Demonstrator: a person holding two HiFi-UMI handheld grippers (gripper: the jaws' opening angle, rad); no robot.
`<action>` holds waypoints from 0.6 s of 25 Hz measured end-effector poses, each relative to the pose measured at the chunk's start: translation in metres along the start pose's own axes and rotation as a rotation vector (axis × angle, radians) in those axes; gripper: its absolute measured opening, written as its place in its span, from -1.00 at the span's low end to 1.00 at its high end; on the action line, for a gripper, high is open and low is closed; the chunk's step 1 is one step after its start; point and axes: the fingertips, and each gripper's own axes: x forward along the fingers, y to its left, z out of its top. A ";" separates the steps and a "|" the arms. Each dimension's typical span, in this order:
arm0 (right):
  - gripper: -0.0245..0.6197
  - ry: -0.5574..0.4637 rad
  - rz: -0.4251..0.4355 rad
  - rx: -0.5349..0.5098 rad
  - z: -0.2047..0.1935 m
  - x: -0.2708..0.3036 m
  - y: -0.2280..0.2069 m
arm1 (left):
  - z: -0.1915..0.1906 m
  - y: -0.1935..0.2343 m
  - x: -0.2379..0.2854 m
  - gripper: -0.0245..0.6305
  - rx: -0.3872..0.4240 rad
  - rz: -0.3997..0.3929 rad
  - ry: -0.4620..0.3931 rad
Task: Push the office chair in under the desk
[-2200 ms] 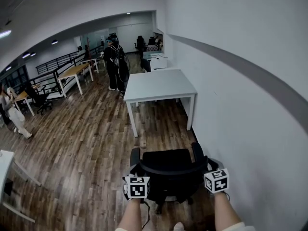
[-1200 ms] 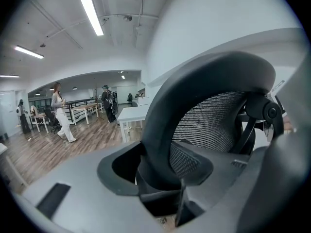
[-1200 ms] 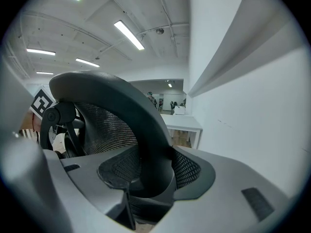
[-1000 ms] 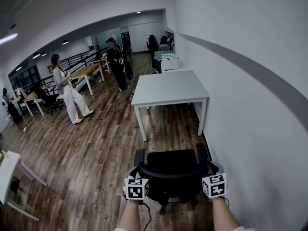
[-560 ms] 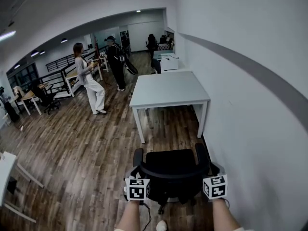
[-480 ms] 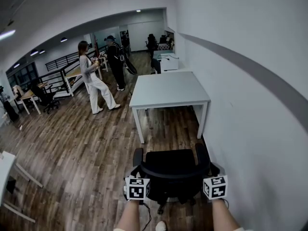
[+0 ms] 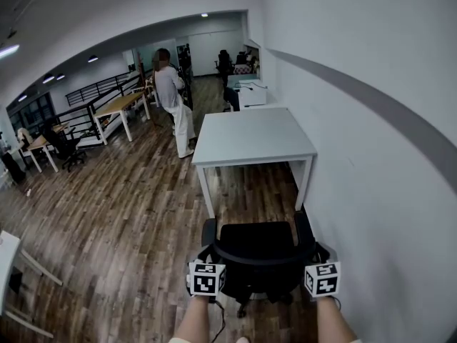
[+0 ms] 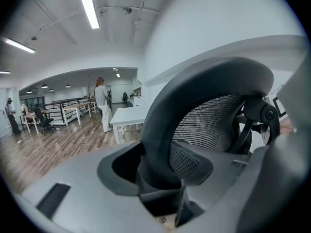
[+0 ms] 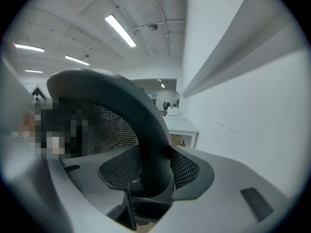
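A black office chair [image 7: 257,240] with a mesh back stands on the wood floor, its front just short of the white desk [image 7: 253,138] by the right wall. My left gripper [image 7: 206,258] is shut on the left side of the backrest frame, and my right gripper [image 7: 318,256] on the right side. In the left gripper view the curved frame [image 8: 204,81] runs between the jaws of the left gripper [image 8: 155,166], with the desk [image 8: 129,115] beyond. The right gripper view shows the frame [image 9: 112,91] clamped in the right gripper [image 9: 155,174], and the desk [image 9: 182,125] ahead.
A white wall [image 7: 371,191] runs close along the chair's right side. A person in white [image 7: 175,98] walks near the desk's far left corner. Wooden tables [image 7: 118,106] and a railing stand at back left. A white table corner [image 7: 7,252] is at lower left.
The chair and both grippers have advanced toward the desk, which is now closer. The person in white has walked from the left across to the desk's far left corner.
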 end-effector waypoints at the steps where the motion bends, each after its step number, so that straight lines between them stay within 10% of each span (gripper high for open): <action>1: -0.29 0.000 -0.003 0.001 0.002 0.005 -0.001 | 0.002 0.003 0.005 -0.36 0.002 -0.002 -0.002; 15: -0.29 -0.003 -0.044 0.014 0.023 0.064 -0.013 | 0.034 0.028 0.068 -0.36 0.021 -0.037 -0.007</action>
